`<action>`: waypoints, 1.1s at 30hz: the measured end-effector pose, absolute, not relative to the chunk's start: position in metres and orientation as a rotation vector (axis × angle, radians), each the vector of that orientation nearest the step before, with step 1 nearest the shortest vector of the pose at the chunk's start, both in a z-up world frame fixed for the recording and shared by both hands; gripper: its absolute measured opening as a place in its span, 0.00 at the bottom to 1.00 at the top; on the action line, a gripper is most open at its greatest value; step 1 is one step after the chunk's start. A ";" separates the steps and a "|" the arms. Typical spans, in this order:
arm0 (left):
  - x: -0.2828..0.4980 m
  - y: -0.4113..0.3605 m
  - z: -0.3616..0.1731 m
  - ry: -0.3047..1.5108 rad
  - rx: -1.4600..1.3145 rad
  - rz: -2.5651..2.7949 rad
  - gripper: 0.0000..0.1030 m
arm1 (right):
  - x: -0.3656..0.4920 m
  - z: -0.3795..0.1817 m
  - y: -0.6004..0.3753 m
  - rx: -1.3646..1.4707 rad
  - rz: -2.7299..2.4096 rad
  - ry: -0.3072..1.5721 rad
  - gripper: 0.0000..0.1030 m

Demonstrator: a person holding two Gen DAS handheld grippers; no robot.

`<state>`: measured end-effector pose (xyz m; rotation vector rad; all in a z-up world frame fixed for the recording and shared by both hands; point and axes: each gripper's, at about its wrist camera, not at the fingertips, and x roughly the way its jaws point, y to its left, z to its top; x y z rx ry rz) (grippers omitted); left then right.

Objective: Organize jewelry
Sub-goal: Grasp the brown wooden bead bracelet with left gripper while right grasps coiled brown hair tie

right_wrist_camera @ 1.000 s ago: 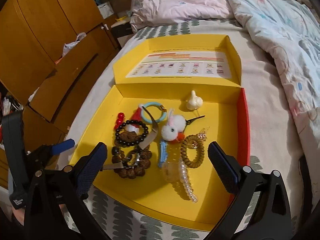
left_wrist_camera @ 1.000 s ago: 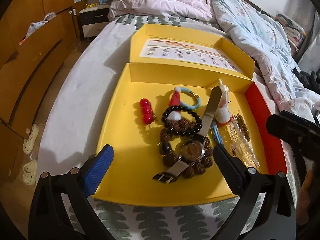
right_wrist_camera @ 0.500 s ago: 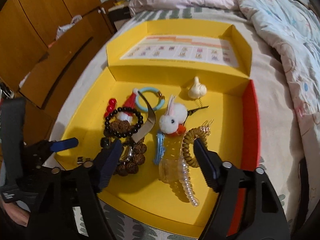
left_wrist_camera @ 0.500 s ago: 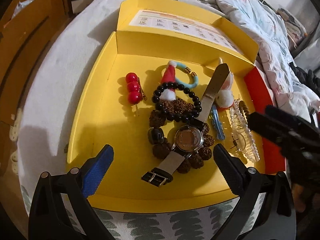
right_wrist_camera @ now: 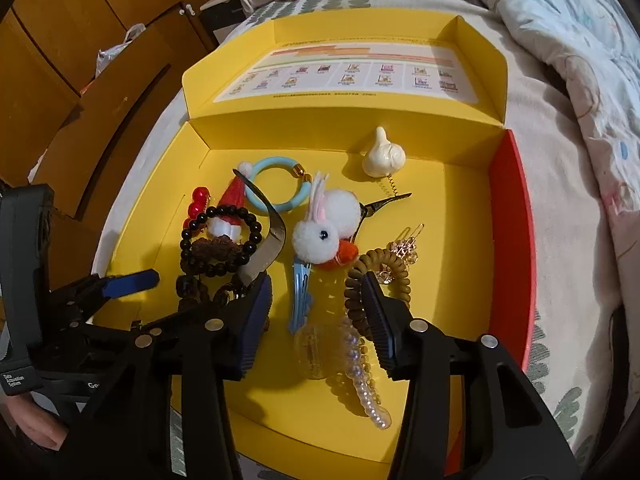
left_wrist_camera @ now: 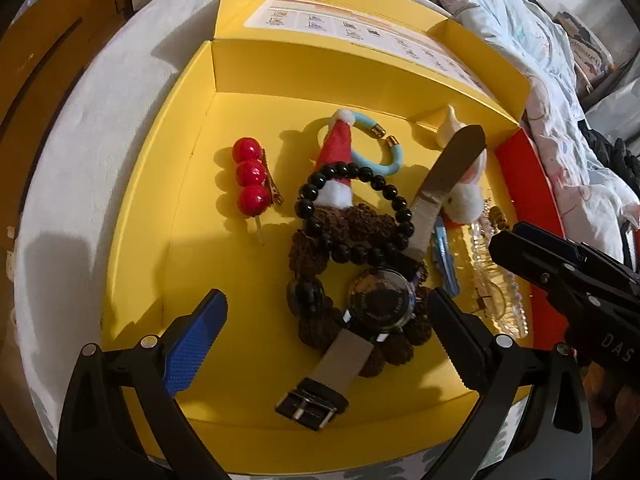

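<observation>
A yellow box (left_wrist_camera: pixel 136 264) on the bed holds the jewelry. In the left wrist view a grey-strap watch (left_wrist_camera: pixel 378 304) lies on a brown bead bracelet (left_wrist_camera: pixel 316 240), with a black bead bracelet (left_wrist_camera: pixel 352 212), red ball clip (left_wrist_camera: pixel 250 186) and Santa hat clip (left_wrist_camera: pixel 336 160). My left gripper (left_wrist_camera: pixel 326 336) is open, low over the watch. My right gripper (right_wrist_camera: pixel 316 312) is open, narrower, over a blue clip (right_wrist_camera: pixel 300 292), clear clip (right_wrist_camera: pixel 316 348) and pearl strand (right_wrist_camera: pixel 366 380), beside a brown coil tie (right_wrist_camera: pixel 380 276). A white bunny clip (right_wrist_camera: pixel 324 228) lies ahead.
The box lid (right_wrist_camera: pixel 352 76) stands open at the back, with a red side flap (right_wrist_camera: pixel 516 232) at right. A garlic-shaped charm (right_wrist_camera: pixel 384 156) and blue ring (right_wrist_camera: pixel 276 188) lie near the back wall. Wooden drawers (right_wrist_camera: pixel 80 80) stand left of the bed; a quilt (right_wrist_camera: pixel 560 20) lies right.
Both grippers have moved forward and down into the box. The right gripper's fingers have narrowed. The jewelry has not moved.
</observation>
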<state>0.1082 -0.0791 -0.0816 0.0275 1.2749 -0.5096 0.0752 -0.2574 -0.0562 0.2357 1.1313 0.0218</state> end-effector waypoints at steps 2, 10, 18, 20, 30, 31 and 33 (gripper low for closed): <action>0.108 -0.078 -0.082 1.271 0.026 -0.499 0.96 | 0.076 -0.059 -0.257 0.231 0.014 1.136 0.43; 0.107 -0.076 -0.085 1.283 0.014 -0.525 0.96 | 0.076 -0.062 -0.264 0.229 -0.025 1.142 0.30; 0.109 -0.078 -0.094 1.299 -0.016 -0.534 0.92 | 0.077 -0.068 -0.268 0.245 -0.048 1.155 0.17; 0.111 -0.075 -0.093 1.294 -0.027 -0.535 0.84 | 0.077 -0.069 -0.270 0.254 -0.049 1.155 0.12; 0.115 -0.067 -0.090 1.297 -0.056 -0.561 0.48 | 0.075 -0.067 -0.268 0.243 -0.051 1.148 0.10; 0.115 -0.069 -0.090 1.298 -0.059 -0.566 0.46 | 0.075 -0.067 -0.269 0.247 -0.048 1.146 0.10; 0.115 -0.068 -0.090 1.296 -0.051 -0.562 0.43 | 0.074 -0.066 -0.269 0.248 -0.051 1.143 0.10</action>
